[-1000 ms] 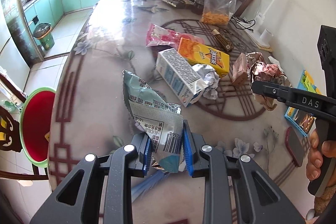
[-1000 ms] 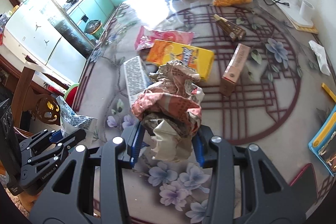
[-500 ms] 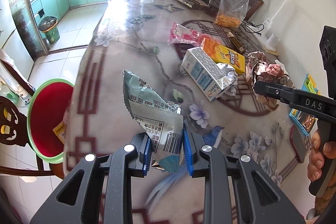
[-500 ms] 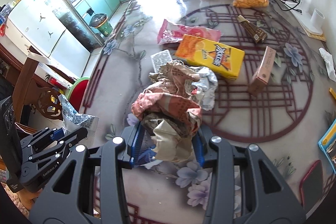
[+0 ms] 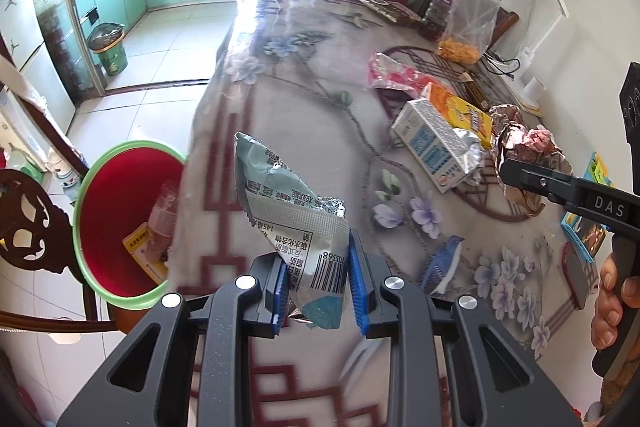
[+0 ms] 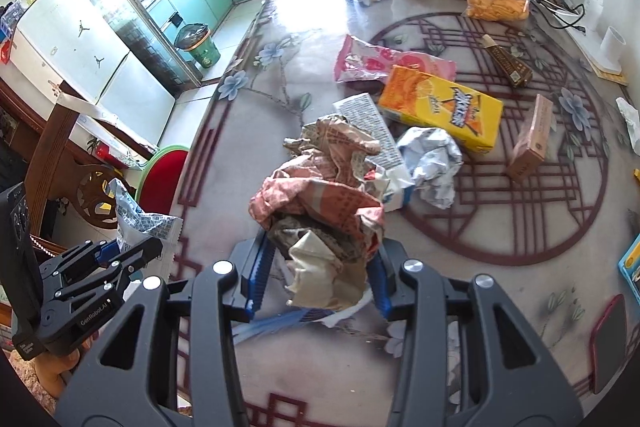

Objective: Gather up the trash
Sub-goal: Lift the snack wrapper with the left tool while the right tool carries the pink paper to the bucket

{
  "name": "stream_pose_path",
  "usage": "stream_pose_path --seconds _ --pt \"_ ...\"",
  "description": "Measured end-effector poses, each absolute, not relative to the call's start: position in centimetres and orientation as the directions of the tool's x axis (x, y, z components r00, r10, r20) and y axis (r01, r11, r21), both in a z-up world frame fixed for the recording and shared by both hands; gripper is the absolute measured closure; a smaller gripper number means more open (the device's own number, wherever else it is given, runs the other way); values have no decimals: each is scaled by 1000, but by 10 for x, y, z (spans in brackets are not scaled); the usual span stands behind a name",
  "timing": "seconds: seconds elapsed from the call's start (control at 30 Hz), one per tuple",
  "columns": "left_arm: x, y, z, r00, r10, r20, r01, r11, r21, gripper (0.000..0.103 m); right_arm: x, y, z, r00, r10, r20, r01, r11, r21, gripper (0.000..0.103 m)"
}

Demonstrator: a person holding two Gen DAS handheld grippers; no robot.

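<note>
My left gripper [image 5: 316,287] is shut on a grey-and-teal snack wrapper [image 5: 292,211] and holds it above the left edge of the flowered table [image 5: 280,115]. Just left of that edge, on the floor, stands a red bin with a green rim [image 5: 80,211] with some trash inside. My right gripper [image 6: 316,275] is shut on a wad of crumpled brown and red paper [image 6: 320,195] over the table. The right wrist view shows the left gripper [image 6: 120,259] with its wrapper [image 6: 140,223] near the bin [image 6: 164,179]. On the table lie a white-blue carton [image 5: 432,147], an orange box [image 5: 460,111], a pink wrapper [image 5: 396,75] and crumpled foil [image 6: 432,163].
A carved wooden chair [image 5: 24,223] stands beside the bin. A clear bag of orange snacks [image 5: 468,23], a small pink box [image 6: 532,139], a brown stick pack [image 6: 508,63] and a red phone [image 6: 608,339] are on the table. A green bin [image 5: 110,47] stands on the kitchen floor.
Both grippers have carried their loads leftward across the table toward its edge. The red bin now shows more fully beside the left gripper. Both grips are unchanged.
</note>
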State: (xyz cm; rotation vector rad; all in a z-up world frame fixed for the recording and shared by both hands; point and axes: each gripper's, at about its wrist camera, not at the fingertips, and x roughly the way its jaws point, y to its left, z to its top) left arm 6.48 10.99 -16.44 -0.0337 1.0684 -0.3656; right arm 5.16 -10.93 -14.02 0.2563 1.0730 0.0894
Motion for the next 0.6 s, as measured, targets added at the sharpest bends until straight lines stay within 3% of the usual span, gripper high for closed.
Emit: stream_pose_path --seconds 0.6 --pt "91 199 -174 441 -279 -853 207 956 -206 79 81 -22 -139 470 209 -858 -6 972 234 62"
